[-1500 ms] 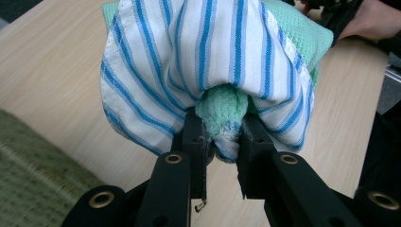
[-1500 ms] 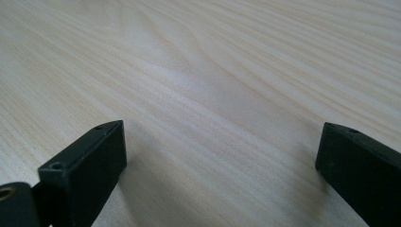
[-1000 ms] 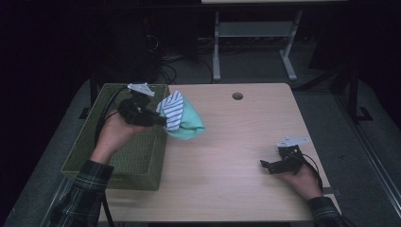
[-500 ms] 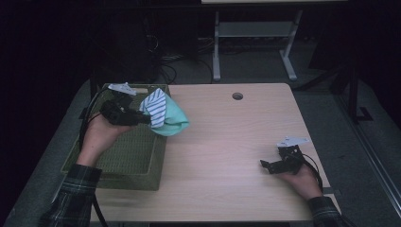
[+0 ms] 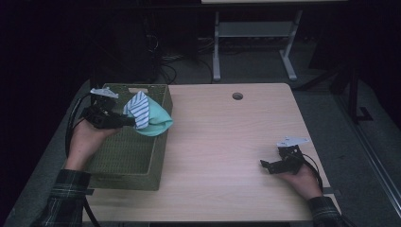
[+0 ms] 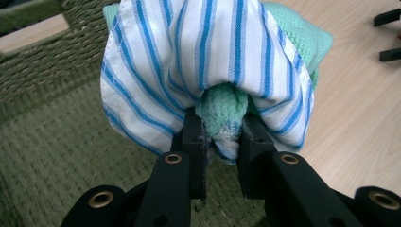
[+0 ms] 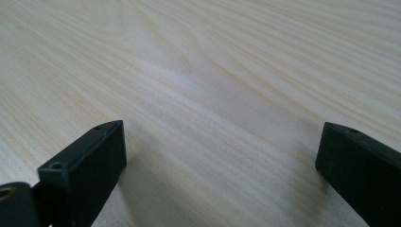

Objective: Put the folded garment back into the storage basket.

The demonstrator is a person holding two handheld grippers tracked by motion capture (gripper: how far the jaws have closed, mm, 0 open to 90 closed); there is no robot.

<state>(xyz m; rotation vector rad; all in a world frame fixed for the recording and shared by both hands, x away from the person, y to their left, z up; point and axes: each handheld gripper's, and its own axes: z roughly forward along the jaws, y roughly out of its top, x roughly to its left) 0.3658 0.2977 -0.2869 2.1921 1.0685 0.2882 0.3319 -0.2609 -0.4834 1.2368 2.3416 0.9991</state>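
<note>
The left gripper [image 6: 222, 142] has its jaws pinching the bundled striped and green cloths [image 6: 208, 66], held over the basket [image 5: 127, 156] rim and not yet dropped in, while the right gripper [image 5: 279, 163] rests spread on the bench [image 7: 198, 71]

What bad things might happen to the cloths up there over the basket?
1. The left gripper pinches only a small fold of the striped cloth and the green cloth, so one might slip out.
2. In the high view the bundle hangs over the right wall of the basket, partly above the table. If let go here, it could catch on the rim or land outside.
</note>
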